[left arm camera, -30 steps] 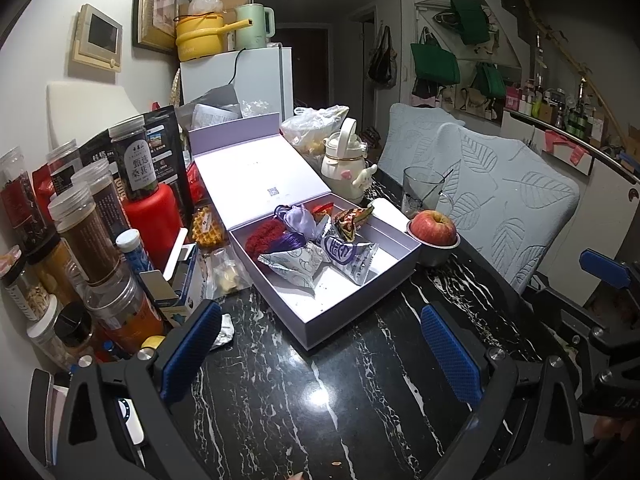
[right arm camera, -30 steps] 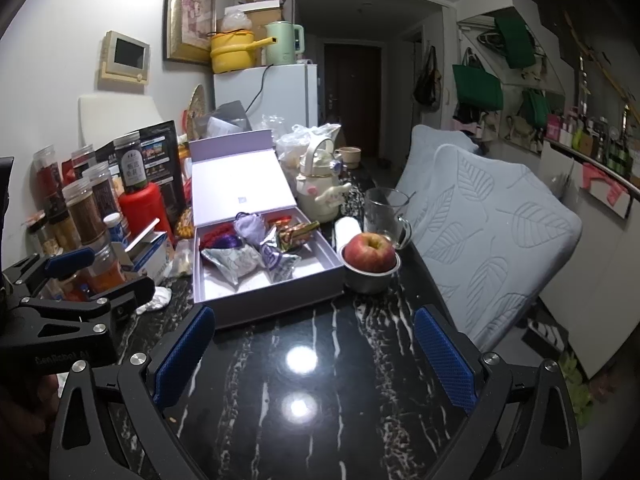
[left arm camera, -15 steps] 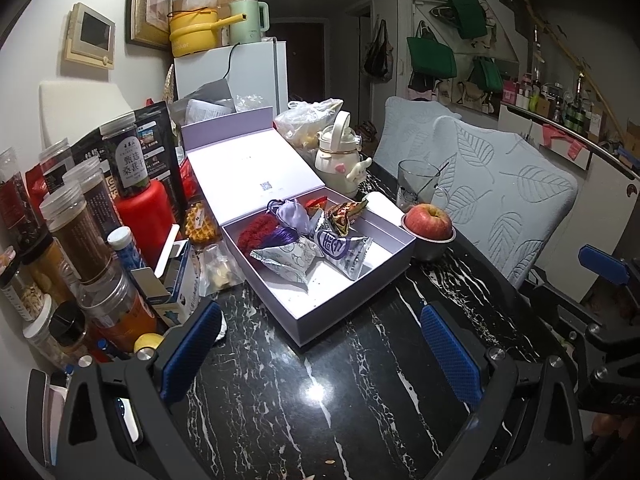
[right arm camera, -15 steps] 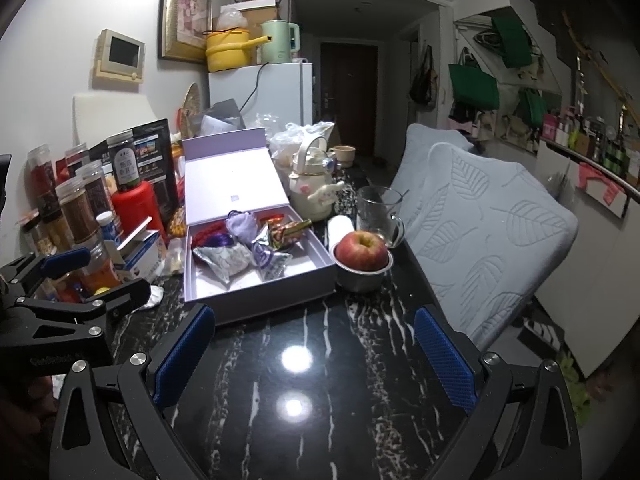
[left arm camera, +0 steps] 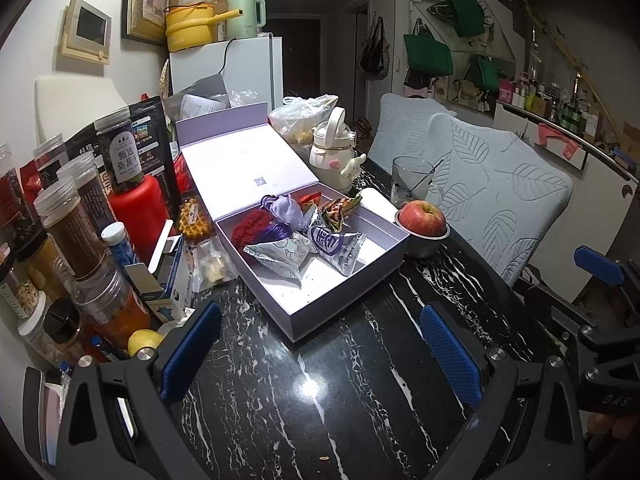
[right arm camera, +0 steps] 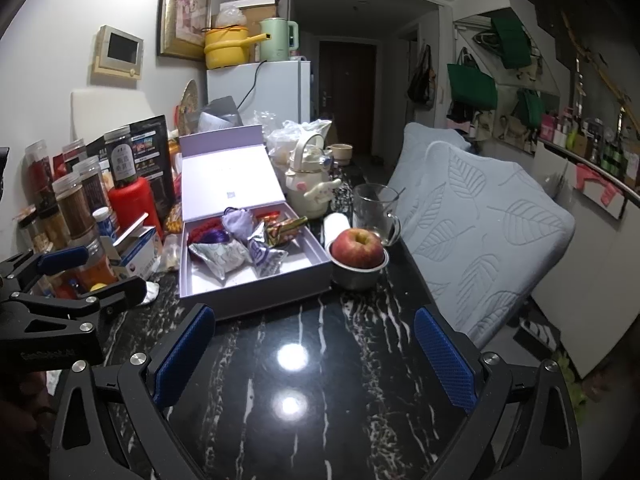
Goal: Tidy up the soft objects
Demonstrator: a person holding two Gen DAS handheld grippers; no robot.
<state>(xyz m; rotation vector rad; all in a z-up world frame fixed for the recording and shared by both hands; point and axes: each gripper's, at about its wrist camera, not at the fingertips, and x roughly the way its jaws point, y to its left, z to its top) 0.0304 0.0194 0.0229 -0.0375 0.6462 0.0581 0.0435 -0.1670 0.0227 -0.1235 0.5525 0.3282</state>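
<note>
Two tools: we hold left tool (left arm camera: 320, 344) and right tool (right arm camera: 308, 348) spread wide, empty.
Risk: our tool may bump the apple (right arm camera: 357, 247) beside the box (right arm camera: 256, 292).

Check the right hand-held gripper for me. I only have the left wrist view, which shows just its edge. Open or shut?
Observer: Open. The right hand-held gripper holds nothing; its blue pads stand wide apart over the black marble tabletop.
Operator: Anything behind the kettle that I can't see?
Observer: Yes. A small beige cup stands on the table behind the cream cartoon-character kettle.
</note>
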